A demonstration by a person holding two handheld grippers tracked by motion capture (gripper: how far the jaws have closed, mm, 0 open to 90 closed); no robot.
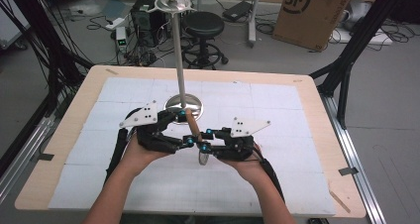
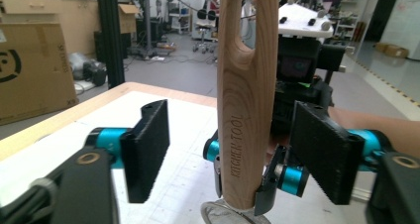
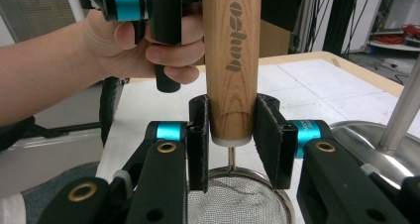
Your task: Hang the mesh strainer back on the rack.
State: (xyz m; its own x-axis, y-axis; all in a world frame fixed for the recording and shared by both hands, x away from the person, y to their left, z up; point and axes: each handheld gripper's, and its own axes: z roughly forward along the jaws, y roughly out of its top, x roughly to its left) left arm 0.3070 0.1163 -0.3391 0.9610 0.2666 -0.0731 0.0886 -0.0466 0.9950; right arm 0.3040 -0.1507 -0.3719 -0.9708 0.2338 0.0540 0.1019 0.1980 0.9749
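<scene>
I see my right gripper pinching the wooden handle of a small mesh strainer, both pads pressed flat against the handle's lower end, at 9 and 3 o'clock of it in the right gripper view. The mesh bowl hangs just below those pads, at 6 o'clock. My left gripper stands spread around the same handle higher up: in the left gripper view the handle rises between the jaws, close to the pad at 3 o'clock, apart from the pad at 9 o'clock. I cannot tell whether the nearer pad touches it. From the high view, the strainer sits between both grippers near the table's middle, at 6 o'clock of the steel stand.
</scene>
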